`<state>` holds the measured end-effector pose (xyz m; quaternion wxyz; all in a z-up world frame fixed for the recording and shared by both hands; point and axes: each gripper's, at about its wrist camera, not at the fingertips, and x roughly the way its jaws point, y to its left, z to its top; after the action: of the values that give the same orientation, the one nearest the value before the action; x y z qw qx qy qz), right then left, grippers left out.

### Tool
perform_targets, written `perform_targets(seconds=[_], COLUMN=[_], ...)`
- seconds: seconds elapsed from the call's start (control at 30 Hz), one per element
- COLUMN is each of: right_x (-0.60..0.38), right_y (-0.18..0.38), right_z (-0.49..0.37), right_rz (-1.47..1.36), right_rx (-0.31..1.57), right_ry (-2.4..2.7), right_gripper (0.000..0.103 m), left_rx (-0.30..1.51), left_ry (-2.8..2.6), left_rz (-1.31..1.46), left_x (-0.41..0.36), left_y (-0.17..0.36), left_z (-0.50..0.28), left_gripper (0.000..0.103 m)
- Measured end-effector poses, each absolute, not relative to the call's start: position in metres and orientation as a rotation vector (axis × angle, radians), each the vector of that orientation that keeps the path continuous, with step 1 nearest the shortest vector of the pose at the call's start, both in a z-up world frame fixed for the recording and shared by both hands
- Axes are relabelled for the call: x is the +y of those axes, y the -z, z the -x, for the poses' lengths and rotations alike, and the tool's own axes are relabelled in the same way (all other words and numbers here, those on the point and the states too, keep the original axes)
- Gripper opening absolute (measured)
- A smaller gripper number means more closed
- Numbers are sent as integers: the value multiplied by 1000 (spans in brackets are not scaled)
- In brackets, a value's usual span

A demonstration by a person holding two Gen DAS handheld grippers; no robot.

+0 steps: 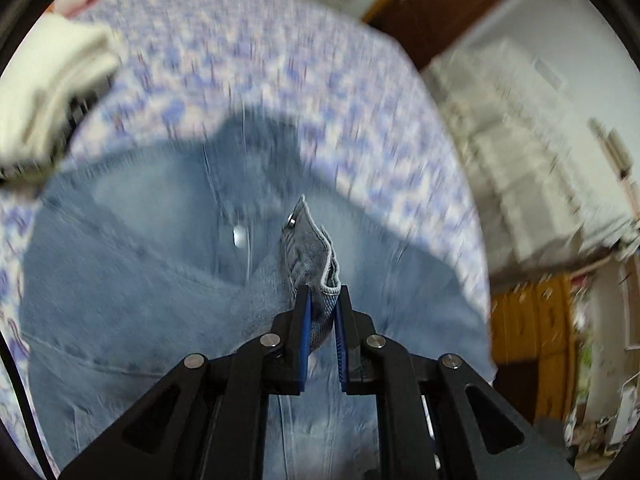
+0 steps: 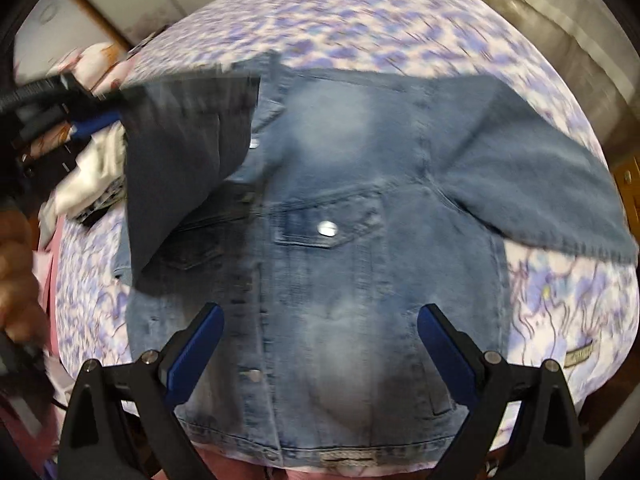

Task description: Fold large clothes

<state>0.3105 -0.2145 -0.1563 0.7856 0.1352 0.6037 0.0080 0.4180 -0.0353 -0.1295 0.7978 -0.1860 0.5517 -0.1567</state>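
Both tools are matt black plastic, built of angular linkage arms with triangular cut-outs; round silver screw heads mark each pivot; the left gripper (image 1: 322, 300) carries flat blue pads on the inner faces of its fingers; the right gripper (image 2: 320, 320) has the same blue pads (image 2: 200, 344) and the same silver pivots; a ribbed black cable (image 2: 28, 92) trails from the left tool.

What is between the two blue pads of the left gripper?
In the left wrist view, the left gripper is shut on a denim cuff of the jacket, with its metal button.
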Motion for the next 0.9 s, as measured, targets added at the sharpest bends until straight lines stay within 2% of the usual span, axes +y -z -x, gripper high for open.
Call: perform_targets(seconds=[0.1, 0.13, 0.17, 0.3, 0.37, 0.43, 0.53, 0.67, 0.83, 0.9], right_x=[-233, -237, -242, -251, -254, -254, -249, -236, -218, -214], right_y=[168, 172, 178, 192, 199, 202, 209, 227, 248, 258], right_z=[-310, -311, -311, -314, -316, -318, -321, -325, -324, -321], right_rz=[-347, -362, -376, -420, -446, -471, -511, -555, -580, -639], right_rx=[1319, 1326, 1335, 1355, 1365, 1367, 1370, 1410, 1488, 1510], right_ry=[3, 8, 12, 5, -4, -21, -62, -136, -154, -158], right_gripper=[98, 98, 98, 98, 98, 98, 98, 85, 83, 77], left_rx=[1269, 1291, 1306, 1308, 1298, 1298, 1314, 1332, 1355, 1366], left_ry=[331, 346, 359, 338, 304, 253, 168, 25, -119, -149], left_rz=[369, 377, 385, 351, 320, 297, 274, 231, 233, 256], left_x=[-47, -48, -51, -53, -44, -28, 6, 59, 126, 152], left_y=[157, 164, 167, 164, 157, 152, 151, 159, 172, 181], left_z=[-419, -420, -422, -427, -426, -428, -424, -406, -378, -365], left_gripper=[16, 27, 42, 61, 77, 84, 86, 86, 86, 87])
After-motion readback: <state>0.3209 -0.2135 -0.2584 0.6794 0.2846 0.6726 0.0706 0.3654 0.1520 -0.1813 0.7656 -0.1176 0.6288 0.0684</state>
